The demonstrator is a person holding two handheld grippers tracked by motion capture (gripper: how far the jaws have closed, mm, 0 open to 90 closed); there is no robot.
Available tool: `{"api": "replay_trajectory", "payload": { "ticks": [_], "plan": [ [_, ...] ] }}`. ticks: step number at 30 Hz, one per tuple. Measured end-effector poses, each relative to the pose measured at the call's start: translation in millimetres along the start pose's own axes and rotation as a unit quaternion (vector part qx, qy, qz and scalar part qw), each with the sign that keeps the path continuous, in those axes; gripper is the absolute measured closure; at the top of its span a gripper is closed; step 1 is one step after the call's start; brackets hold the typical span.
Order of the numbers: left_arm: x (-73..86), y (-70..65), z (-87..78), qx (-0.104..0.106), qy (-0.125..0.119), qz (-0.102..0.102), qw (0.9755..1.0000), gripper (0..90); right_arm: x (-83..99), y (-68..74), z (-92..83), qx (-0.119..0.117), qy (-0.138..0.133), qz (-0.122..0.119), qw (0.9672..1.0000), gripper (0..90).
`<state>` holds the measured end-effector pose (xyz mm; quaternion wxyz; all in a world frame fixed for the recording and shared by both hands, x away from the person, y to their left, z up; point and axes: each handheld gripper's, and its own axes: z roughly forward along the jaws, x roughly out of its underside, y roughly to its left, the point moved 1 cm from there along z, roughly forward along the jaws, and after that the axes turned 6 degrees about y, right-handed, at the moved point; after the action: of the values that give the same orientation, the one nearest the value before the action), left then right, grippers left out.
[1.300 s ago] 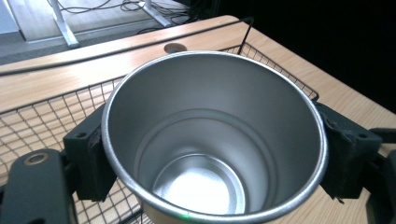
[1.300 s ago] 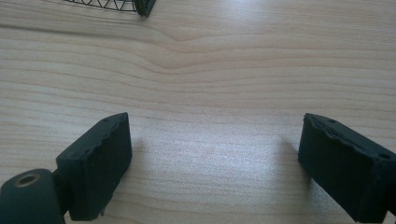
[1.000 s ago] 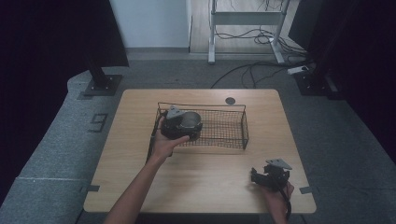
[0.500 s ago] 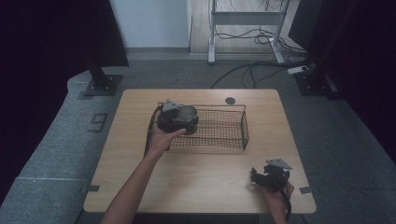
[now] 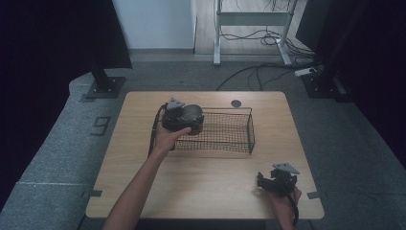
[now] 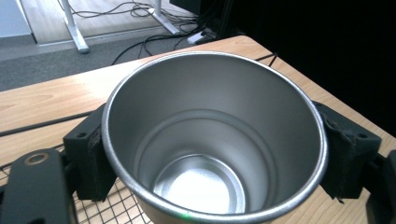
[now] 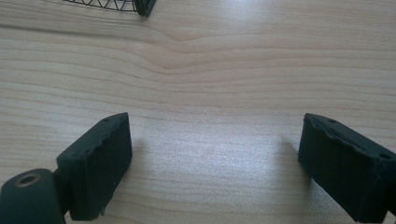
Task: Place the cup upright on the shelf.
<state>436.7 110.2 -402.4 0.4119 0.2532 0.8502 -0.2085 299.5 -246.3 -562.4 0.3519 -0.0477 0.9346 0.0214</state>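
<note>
Steel, bare inside and carrying no readable brand or label, forms the cup (image 6: 212,140) that the left gripper (image 5: 181,116) clamps between its two black jaws, one pad on each side of the wall. In the high view the cup is held above the left end of the wire basket (image 5: 239,139) on the wooden table (image 5: 206,177). The right gripper (image 7: 215,163) rests low near the table's front right corner, jaws spread wide over bare wood. A grey "9" (image 5: 101,125) marks the floor mat.
</note>
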Motion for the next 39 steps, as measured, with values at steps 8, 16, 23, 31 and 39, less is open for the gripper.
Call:
{"api": "replay_trajectory", "payload": {
  "ticks": [8,16,23,31,39],
  "plan": [
    [-6.0,4.2,4.4,-0.005,0.0,0.002,1.0,15.7,0.0,0.0,0.0,0.0,0.0,0.0,1.0,9.8],
    [-7.4,7.9,12.1,-0.011,0.009,0.001,0.9999,15.7,0.0,0.2,-0.1,0.0,0.0,0.001,1.0,10.0],
    [-7.6,9.0,18.5,-0.013,0.014,0.001,0.9998,15.6,0.1,0.3,-0.1,-0.001,0.0,0.0,1.0,10.2],
    [-1.9,12.1,32.2,-0.015,0.02,-0.007,0.9997,15.6,0.1,0.3,-0.2,-0.001,0.0,0.0,1.0,10.3],
    [13.2,18.0,49.9,-0.017,0.042,-0.024,0.9987,15.6,0.1,0.3,-0.3,-0.001,0.0,0.0,1.0,10.5]
  ]
}}
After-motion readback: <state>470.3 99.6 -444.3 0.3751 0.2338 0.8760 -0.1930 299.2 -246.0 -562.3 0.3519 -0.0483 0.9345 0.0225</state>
